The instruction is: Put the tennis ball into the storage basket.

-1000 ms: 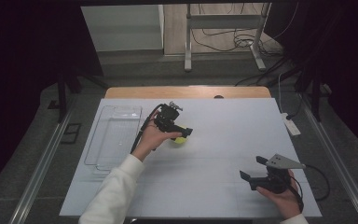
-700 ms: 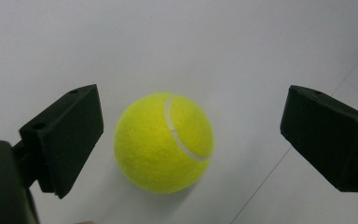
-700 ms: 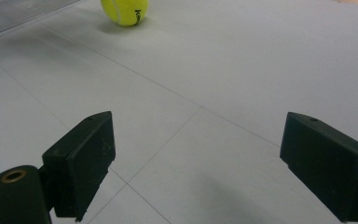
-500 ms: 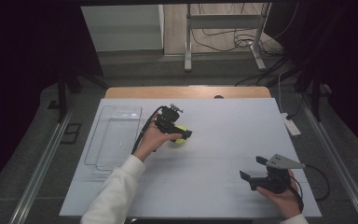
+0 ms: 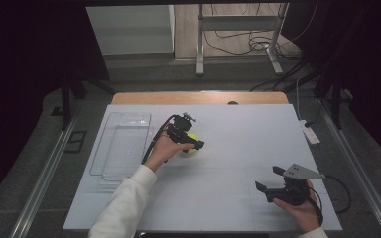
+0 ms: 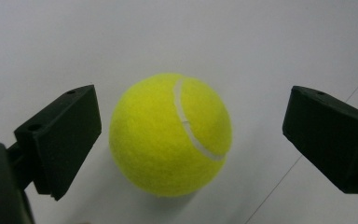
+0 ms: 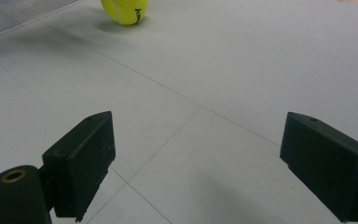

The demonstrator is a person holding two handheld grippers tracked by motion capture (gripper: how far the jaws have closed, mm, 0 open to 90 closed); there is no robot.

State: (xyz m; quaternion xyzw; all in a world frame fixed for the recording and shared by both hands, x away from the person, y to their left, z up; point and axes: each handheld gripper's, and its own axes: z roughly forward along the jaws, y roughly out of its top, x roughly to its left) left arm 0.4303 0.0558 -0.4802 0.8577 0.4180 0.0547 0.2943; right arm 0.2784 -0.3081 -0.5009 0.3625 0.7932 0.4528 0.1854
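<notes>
The left hand-held gripper (image 5: 192, 142) hung over the ball (image 5: 191, 147) near the middle of the table (image 5: 228, 198), its jaws spread as wide as they go. They had just been opening, with the ball between them. In the left gripper view the ball (image 6: 170, 133) sat on the white surface in the gap, and there was clear space on either side, so neither jaw pressed on it. That reads as a grasp being lined up or a ball just set down, and the pictures did not settle which. Either way, the ball was not held and rested on the table.

The tray (image 5: 121, 144), a clear plastic one, lay at the left of the table, just beside the left forearm and apart from the ball. Nothing could be seen in it. If the ball was meant for it, that step was not yet done: the jaws would have to close on the ball, lift it and carry it over to the tray's side.

The right hand-held gripper (image 5: 273, 181) rested low at the near right corner, well apart from the ball, with its jaws wide and nothing between them. In the right gripper view the ball (image 7: 125, 10) showed far off, with a corner of the tray (image 7: 18, 11) beside it
</notes>
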